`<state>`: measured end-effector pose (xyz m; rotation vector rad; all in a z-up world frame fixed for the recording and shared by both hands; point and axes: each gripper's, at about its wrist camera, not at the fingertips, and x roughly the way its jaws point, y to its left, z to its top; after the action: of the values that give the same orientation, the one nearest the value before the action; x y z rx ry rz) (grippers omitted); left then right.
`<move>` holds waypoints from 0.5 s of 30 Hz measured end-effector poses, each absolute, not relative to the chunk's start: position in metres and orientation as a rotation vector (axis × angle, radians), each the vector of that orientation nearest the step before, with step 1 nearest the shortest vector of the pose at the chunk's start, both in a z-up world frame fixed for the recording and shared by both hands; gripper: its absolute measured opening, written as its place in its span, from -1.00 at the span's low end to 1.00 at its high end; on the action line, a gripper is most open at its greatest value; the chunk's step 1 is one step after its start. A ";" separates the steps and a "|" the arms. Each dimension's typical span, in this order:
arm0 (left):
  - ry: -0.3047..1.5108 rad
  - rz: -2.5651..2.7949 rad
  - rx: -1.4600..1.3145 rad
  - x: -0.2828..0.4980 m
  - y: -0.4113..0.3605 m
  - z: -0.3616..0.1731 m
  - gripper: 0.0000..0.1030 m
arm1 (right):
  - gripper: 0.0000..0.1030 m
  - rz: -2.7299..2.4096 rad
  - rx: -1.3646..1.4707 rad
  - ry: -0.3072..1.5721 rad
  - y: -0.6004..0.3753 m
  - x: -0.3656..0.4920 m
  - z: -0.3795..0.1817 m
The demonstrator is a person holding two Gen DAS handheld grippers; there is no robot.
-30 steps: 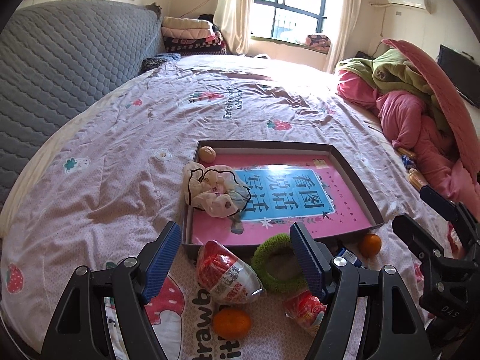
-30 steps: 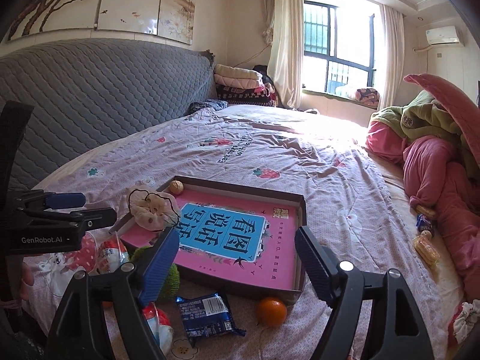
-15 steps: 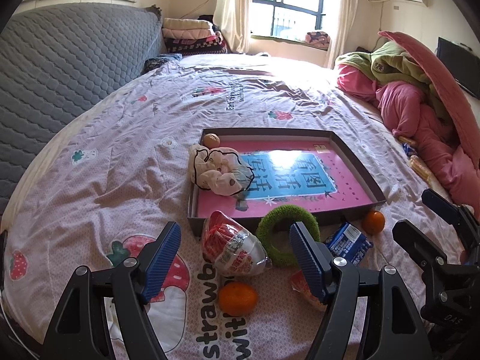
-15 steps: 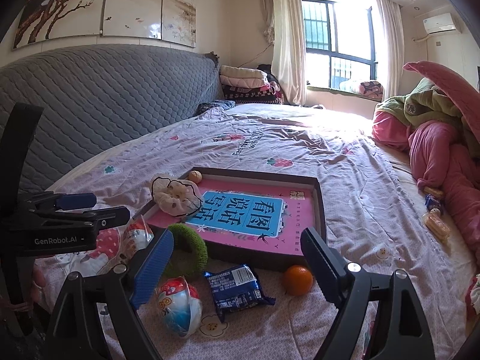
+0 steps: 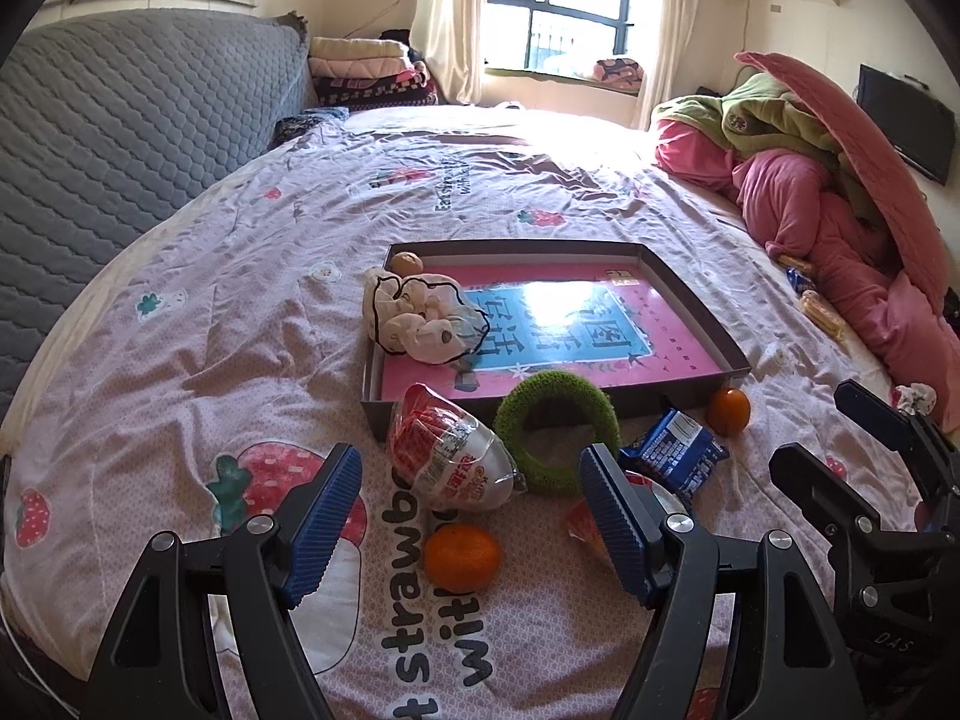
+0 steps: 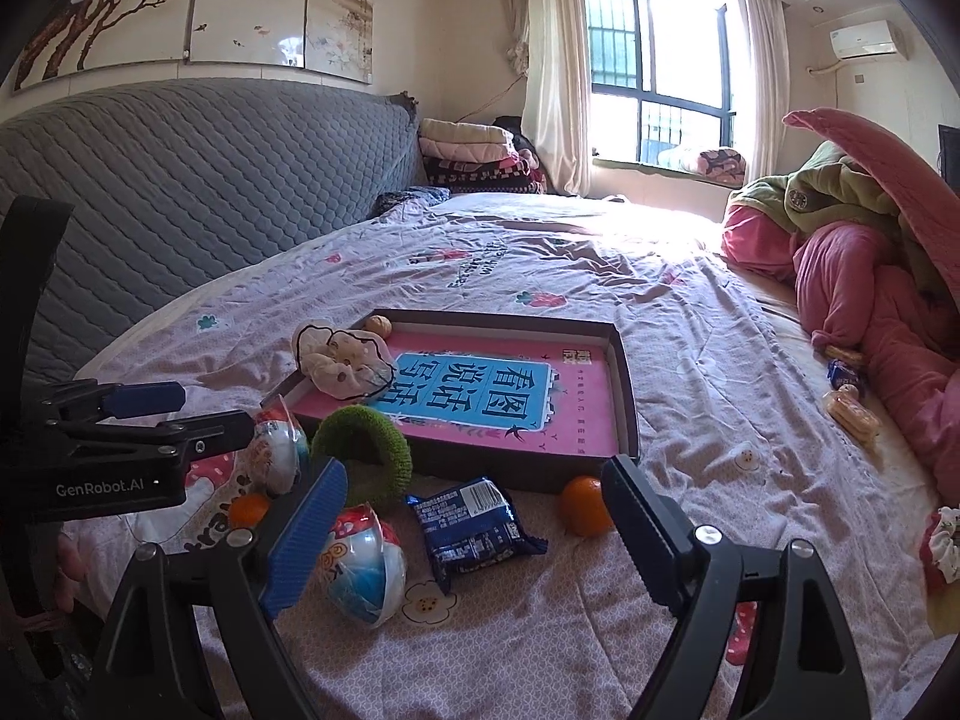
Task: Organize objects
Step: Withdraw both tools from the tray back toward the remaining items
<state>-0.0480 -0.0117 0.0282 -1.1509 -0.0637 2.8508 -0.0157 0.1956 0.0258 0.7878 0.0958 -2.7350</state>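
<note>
Barely begun: only a cream scrunchie point(image 5: 420, 321) sits in the shallow pink-lined cardboard tray point(image 5: 696, 300); both grippers point(image 5: 471, 513) point(image 6: 474, 534) gape empty over scattered snacks.

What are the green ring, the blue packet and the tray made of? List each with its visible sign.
Green ring: looks like fuzzy yarn or chenille; matte, nubby pile.
Blue packet: likely plastic film; glossy, crinkled, with crimped ends.
Tray: seemingly cardboard; thin, straight dark walls, pale inside, matte.
</note>
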 end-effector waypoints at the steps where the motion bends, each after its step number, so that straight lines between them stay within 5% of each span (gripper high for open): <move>1: -0.068 2.847 -1.155 -0.046 -0.012 0.027 0.48 | 0.68 -2.733 0.787 0.094 0.195 -0.013 0.026; 15: -0.038 2.828 -1.187 -0.026 -0.015 0.018 0.48 | 0.68 -2.715 0.790 0.148 0.179 0.007 0.025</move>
<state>-0.0263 -0.0146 0.0178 -1.1873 -0.0380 2.8280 0.0071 0.1793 0.0251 0.7901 0.1476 -2.7154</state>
